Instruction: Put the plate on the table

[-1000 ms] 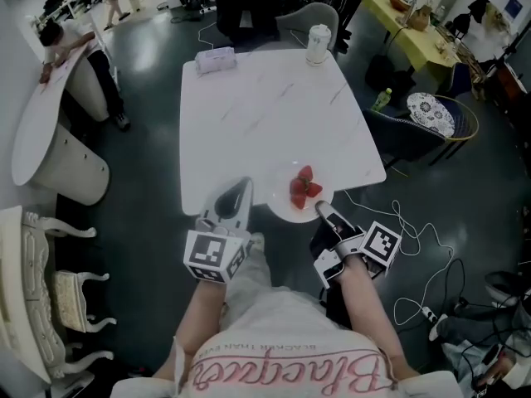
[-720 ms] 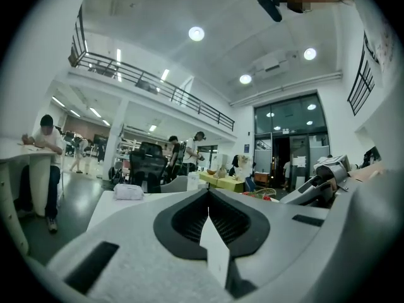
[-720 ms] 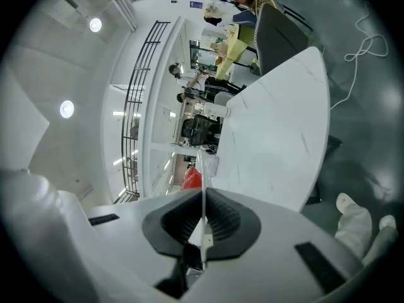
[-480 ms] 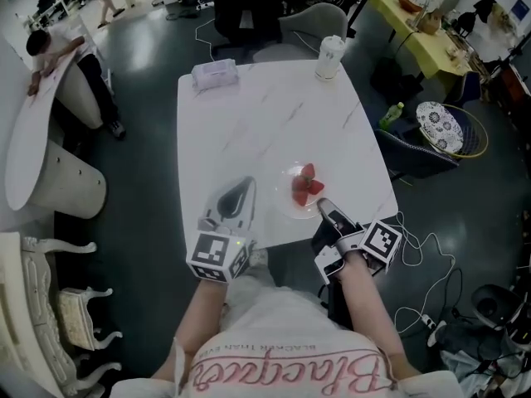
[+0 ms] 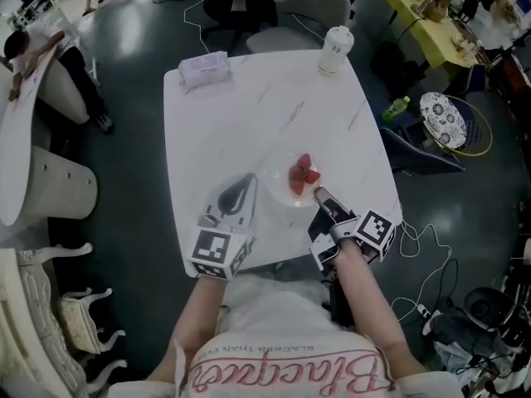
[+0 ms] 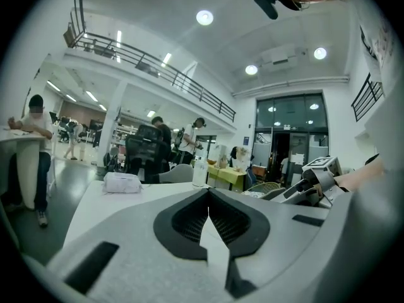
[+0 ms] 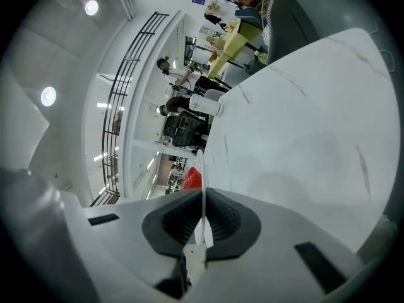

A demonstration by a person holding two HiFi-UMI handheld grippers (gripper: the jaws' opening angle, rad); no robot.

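plate (image 5: 282,187) with strawberries (image 5: 303,175) is over the near right part of the table (image 5: 249,123); the views don't show you whether it rests on the top. your right gripper (image 5: 318,193) pinches its near rim, with the thin white edge clamped between the jaws. your left gripper (image 5: 246,182) is just left of the plate, apart from it, jaws pressed together on nothing. at the far edge, a cup (image 5: 335,50) stands right and a tissue pack (image 5: 204,70) lies left.
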